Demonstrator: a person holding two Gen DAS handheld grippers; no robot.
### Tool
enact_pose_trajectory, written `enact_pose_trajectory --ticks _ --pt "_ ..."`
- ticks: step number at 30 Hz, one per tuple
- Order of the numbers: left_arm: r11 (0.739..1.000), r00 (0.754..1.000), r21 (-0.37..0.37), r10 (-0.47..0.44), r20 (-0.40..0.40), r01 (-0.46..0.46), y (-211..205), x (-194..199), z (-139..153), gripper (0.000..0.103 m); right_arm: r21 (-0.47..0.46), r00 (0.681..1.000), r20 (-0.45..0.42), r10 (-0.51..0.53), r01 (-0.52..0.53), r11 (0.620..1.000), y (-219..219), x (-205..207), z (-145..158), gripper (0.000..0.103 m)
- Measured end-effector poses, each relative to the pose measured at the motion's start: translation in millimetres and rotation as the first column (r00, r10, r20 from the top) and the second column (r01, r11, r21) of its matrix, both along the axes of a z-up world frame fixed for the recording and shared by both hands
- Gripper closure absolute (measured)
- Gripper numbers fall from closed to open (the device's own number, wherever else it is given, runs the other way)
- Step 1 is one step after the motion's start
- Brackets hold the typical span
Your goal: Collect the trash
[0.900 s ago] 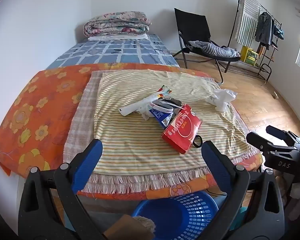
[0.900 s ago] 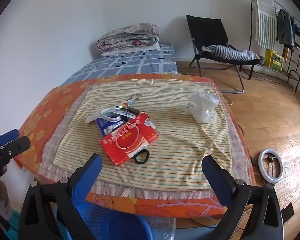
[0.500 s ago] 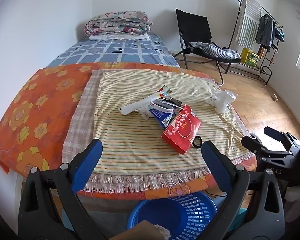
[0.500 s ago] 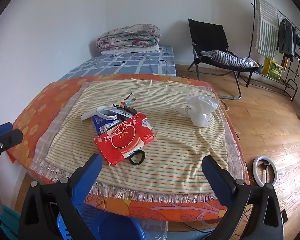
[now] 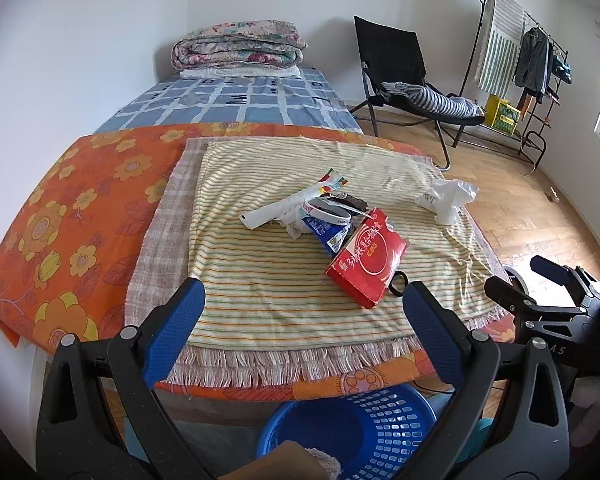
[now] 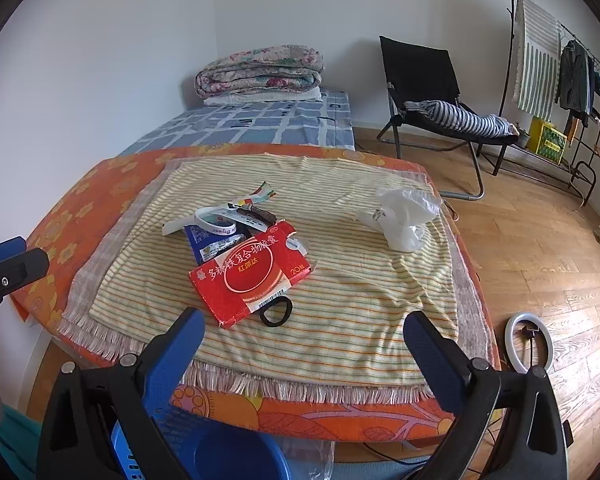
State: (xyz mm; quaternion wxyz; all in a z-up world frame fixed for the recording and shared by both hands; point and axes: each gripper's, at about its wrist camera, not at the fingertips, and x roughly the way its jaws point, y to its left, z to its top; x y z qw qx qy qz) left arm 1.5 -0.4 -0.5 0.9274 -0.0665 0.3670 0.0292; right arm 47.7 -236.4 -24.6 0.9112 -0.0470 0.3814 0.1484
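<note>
Right, both my left claw (image 5: 304,308) and right claw (image 6: 304,340) gape wide and empty, the red box (image 6: 252,276) hiding half that black loop (image 6: 277,311), blue basket (image 5: 364,424) cut off below.

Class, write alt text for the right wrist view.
Open tongs hover before a bed edge, where a red box, wrappers and a white plastic bag lie on a striped cloth. A blue basket sits below.

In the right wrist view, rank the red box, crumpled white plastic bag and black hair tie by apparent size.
1. Red cardboard box
2. Crumpled white plastic bag, though it lies farther away
3. Black hair tie
</note>
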Motion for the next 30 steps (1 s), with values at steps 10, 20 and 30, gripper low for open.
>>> enact_pose_trajectory --ticks 10,20,30 --pt "1.0 1.0 -0.007 0.003 -0.009 -0.003 0 1 -15 0.002 0.016 1.0 -0.028 -0.012 0.013 1.0 -4 4 -2 0.002" --pt "1.0 1.0 -0.009 0.003 -0.014 -0.003 1 2 -17 0.002 0.013 0.999 -0.03 -0.018 0.018 1.0 -6 4 -3 0.002" --pt "1.0 1.0 -0.011 0.003 -0.017 -0.003 1 2 -18 0.002 0.011 0.999 -0.034 -0.019 0.019 1.0 -7 5 -4 0.002"
